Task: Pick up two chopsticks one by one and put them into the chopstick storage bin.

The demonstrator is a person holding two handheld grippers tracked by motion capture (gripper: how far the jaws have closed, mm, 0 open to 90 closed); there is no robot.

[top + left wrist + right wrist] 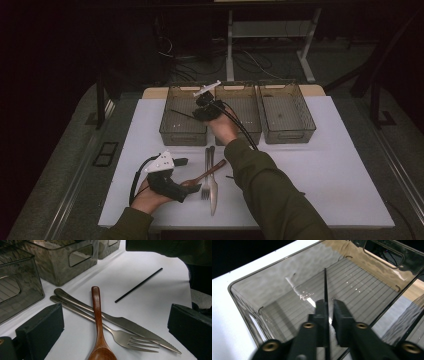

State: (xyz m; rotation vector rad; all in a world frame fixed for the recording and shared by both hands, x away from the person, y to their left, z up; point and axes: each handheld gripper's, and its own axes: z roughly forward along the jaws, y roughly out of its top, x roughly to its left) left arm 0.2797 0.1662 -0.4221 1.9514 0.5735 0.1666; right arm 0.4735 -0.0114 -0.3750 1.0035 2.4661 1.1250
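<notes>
Right hand-held gripper (pixel 328 315), jaws narrowly apart beside a black chopstick (pixel 325 285) over the left bin (pixel 244 305); no legible writing.

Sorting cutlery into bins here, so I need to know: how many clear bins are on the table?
3, in a row at the table's far side: left bin, under the right gripper; middle bin; right bin. None seems hidden.
</notes>
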